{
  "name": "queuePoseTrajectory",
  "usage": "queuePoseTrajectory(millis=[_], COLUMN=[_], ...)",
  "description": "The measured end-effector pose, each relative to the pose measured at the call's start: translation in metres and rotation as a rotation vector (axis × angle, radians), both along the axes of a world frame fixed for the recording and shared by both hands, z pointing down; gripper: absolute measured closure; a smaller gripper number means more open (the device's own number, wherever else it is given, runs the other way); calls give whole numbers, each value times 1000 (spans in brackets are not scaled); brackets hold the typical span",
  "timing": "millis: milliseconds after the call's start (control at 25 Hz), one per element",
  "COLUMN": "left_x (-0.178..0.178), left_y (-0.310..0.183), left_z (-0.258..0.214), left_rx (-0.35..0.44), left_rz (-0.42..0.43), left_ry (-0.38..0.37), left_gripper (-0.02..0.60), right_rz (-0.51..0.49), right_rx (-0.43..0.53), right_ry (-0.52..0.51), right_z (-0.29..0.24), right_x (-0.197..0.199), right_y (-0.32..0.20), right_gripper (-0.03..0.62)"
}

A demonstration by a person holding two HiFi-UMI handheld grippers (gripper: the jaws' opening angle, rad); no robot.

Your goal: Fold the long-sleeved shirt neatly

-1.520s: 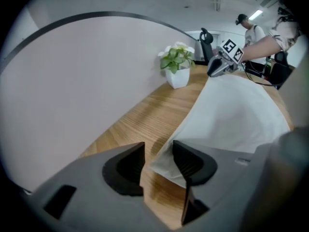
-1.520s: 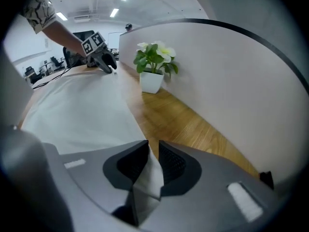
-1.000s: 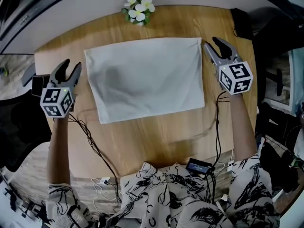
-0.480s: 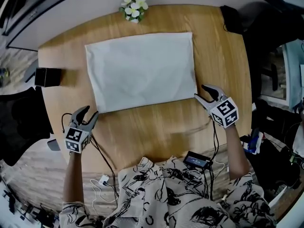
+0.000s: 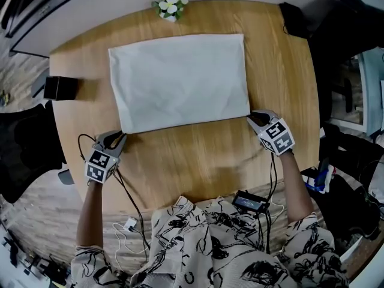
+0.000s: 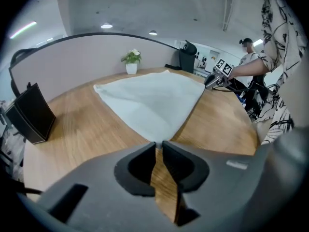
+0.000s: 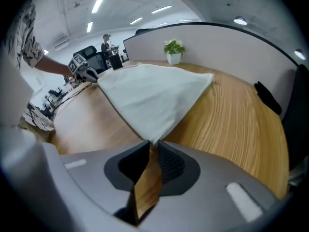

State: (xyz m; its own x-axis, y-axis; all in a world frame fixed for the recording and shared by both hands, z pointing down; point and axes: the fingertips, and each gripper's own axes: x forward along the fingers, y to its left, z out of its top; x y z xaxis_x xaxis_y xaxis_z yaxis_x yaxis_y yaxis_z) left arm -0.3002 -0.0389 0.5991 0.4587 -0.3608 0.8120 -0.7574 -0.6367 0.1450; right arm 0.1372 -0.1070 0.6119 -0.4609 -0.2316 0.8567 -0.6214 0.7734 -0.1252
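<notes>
Cloth: the pale shirt [image 5: 179, 80] lies flat as a folded rectangle on the far half of the wooden table [image 5: 198, 161]. Its long edges run left to right and its two near corners face the person.
Left grip: the left tongs [image 5: 118, 138] point steeply down at the shirt's near left corner. Their jaws have just been closing and now stand almost together. The very tip of the cloth corner is caught between their tips, and bare wood shows through the narrow slit behind it.
Right grip: the right tongs [image 5: 255, 118] point steeply down at the near right corner. Their jaws have also just been closing and are clenched on that corner, where the cloth runs in between the tips.
Spacing: the two tongs are well apart, one at each end of the shirt's near edge.
Far edge: a potted plant [image 5: 170, 2] with white flowers stands just beyond the shirt's far edge, not touching it.
Left edge: a black box [image 5: 59, 87] stands near the table's left rim, apart from the shirt.
Near edge: a small black device [image 5: 251, 201] sits at the table's near rim in front of the person, and cables [image 5: 129, 191] trail from both tongs towards it.
Person: bare forearms and a black-and-white patterned top show at the bottom of the head view.
</notes>
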Motion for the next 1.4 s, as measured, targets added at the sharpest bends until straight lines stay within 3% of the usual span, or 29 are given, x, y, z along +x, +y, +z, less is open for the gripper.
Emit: queuePoseTrajectory(millis=[120, 280, 480, 600, 680, 720, 760, 1000, 1120, 1240, 1400], left_x=[-1, -8, -14, -13, -7, -3, 2, 6, 1, 1, -8], left_y=[1, 10, 17, 17, 6, 0, -4, 8, 12, 9, 3], left_z=[0, 8, 17, -8, -34, -41, -41, 6, 7, -11, -71], left_rx=[11, 19, 12, 40, 106, 133, 148, 102, 111, 159, 318], left_rz=[31, 53, 68, 33, -40, -65, -72, -36, -67, -118, -296], left_ry=[-66, -169, -209, -137, -30, 1, 4, -129, -139, -108, 7], left_gripper=[560, 557, 527, 426, 474, 544, 575, 575, 575, 574, 575], right_rz=[-43, -58, -96, -22, 54, 71, 68, -101, -138, -45, 147], right_rx=[21, 37, 49, 80, 113, 117, 115, 162, 169, 189, 306], right_ry=[59, 85, 133, 24, -112, -149, -153, 91, 130, 24, -192], right_z=[1, 3, 4, -20, -42, -47, -46, -14, -8, -21, -81], right_x=[4, 11, 15, 17, 7, 1, -3, 3, 8, 11, 21], right_y=[3, 7, 9, 5, -5, -8, -8, 1, 3, -6, -27], right_gripper=[563, 568, 565, 537, 548, 582, 583, 583, 582, 582, 583])
